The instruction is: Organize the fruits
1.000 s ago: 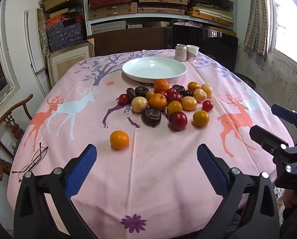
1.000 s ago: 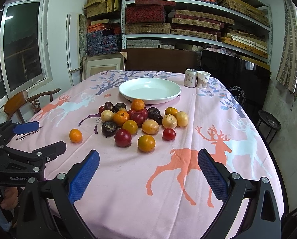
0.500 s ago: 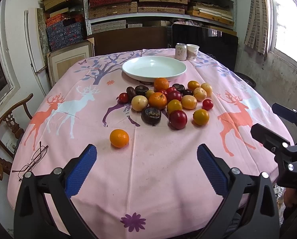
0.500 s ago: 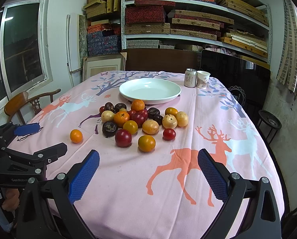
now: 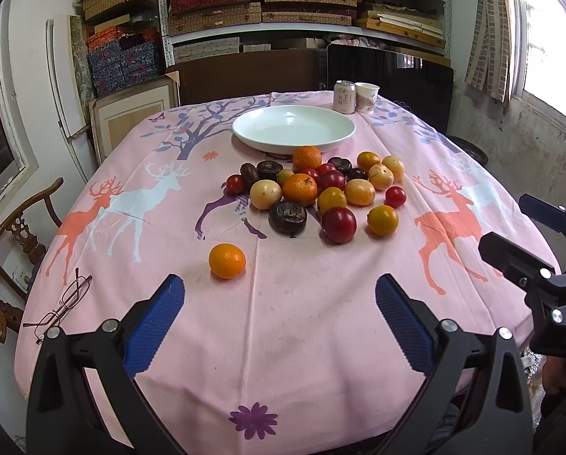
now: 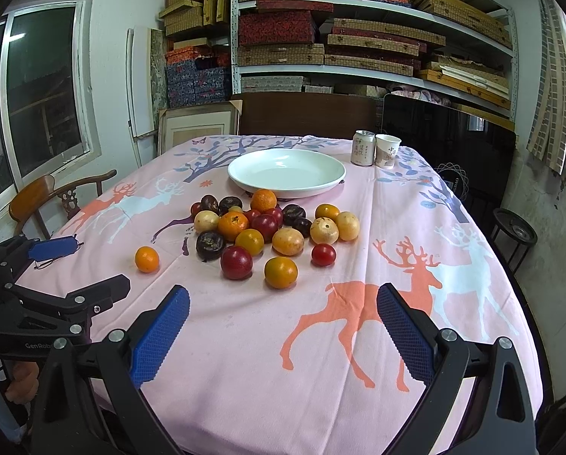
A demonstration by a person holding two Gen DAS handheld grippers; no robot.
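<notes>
A pile of several fruits [image 5: 313, 193] [image 6: 267, 227], orange, red, yellow and dark purple, lies mid-table in front of an empty white plate [image 5: 294, 129] [image 6: 286, 170]. One lone orange [image 5: 226, 260] [image 6: 146, 259] sits apart, left of the pile. My left gripper [image 5: 279, 303] is open and empty over the near table edge, the lone orange just beyond its left finger. My right gripper [image 6: 283, 314] is open and empty, short of the pile. Each gripper shows at the edge of the other's view.
A drink can [image 5: 344, 96] and a paper cup [image 5: 366, 98] stand behind the plate. Glasses [image 5: 61, 305] lie at the table's left edge. A wooden chair [image 5: 6, 235] stands left of the table. Shelves of boxes fill the back wall.
Both grippers have crept slightly forward toward the fruit. Nothing on the table has moved.
</notes>
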